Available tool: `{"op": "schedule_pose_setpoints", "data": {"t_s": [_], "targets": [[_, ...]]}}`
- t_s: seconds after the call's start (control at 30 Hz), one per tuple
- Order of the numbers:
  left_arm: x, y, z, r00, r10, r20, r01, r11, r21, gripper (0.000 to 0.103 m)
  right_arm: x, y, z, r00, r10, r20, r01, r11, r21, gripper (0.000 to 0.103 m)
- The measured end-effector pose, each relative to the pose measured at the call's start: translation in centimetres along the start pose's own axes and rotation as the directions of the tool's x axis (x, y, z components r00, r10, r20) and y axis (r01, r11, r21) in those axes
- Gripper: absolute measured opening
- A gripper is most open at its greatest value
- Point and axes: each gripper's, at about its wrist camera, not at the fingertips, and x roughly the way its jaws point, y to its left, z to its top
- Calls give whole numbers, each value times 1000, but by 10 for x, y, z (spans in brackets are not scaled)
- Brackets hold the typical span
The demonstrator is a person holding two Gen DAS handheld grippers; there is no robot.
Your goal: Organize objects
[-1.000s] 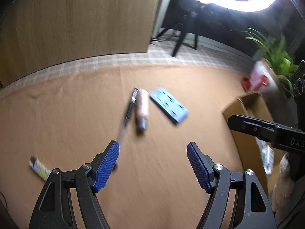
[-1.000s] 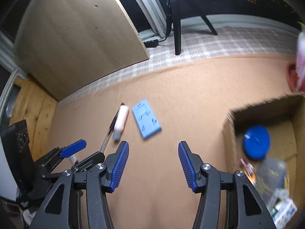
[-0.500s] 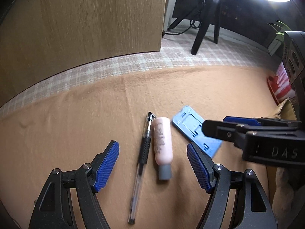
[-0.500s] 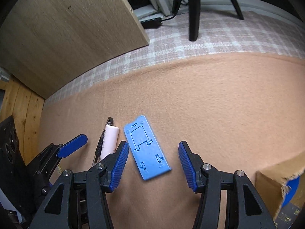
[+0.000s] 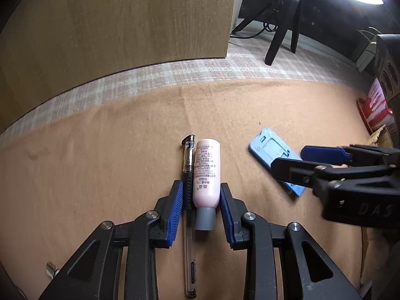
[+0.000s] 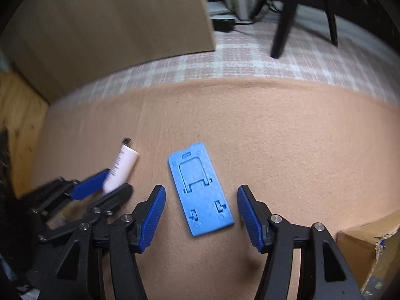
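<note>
**Left jaws closed in on pen + tube; right straddled blue plate**

L gripper [image 5: 199, 201] had dropped lower since a sec ago; its jaws had just been closing, now pinching pen [image 5: 188, 175] and pink tube [image 5: 207, 175] together, both lying side by side on the tan mat [image 5: 100, 162]. R gripper [image 6: 201, 211] also came down; its jaws had just been opening a bit, spread either side of blue plate [image 6: 200, 187], not touching. Cardboard box [image 6: 362, 247] far right: only a corner in view, contents can't tell.
</note>
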Motion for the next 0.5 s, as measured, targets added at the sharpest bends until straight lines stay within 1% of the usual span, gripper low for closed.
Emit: {"op": "schedule_pose_setpoints", "data": {"t_s": [0.03,0.07,0.1,0.13,0.2,0.3,0.37,0.5], "targets": [[-1,0,-3,1000,2,3,-2,1000,-2,31,1,8,-3,999,-47,6,47,998,-44,51],[-2,1,-7,1000,0,7,0,1000,-5,31,1,11,-5,997,-75,12,76,995,-66,43],[-4,1,-10,1000,-2,11,2,1000,-10,31,2,17,-8,992,-120,22,122,987,-105,39],[-5,1,-13,1000,-6,13,6,1000,-16,31,1,20,-10,991,-132,27,134,983,-123,37],[-8,3,-21,1000,-17,14,17,999,-29,31,0,22,-15,991,-130,33,134,982,-133,35],[-16,3,-38,1000,-25,15,25,999,-31,31,-5,18,-26,994,-109,32,112,988,-109,33],[-22,1,-51,999,-32,16,33,999,-36,31,-9,19,-39,996,-87,27,90,990,-109,33],[-32,-6,-78,1000,-24,18,25,999,-21,31,-19,21,-73,996,-87,34,91,987,-133,33]]}}
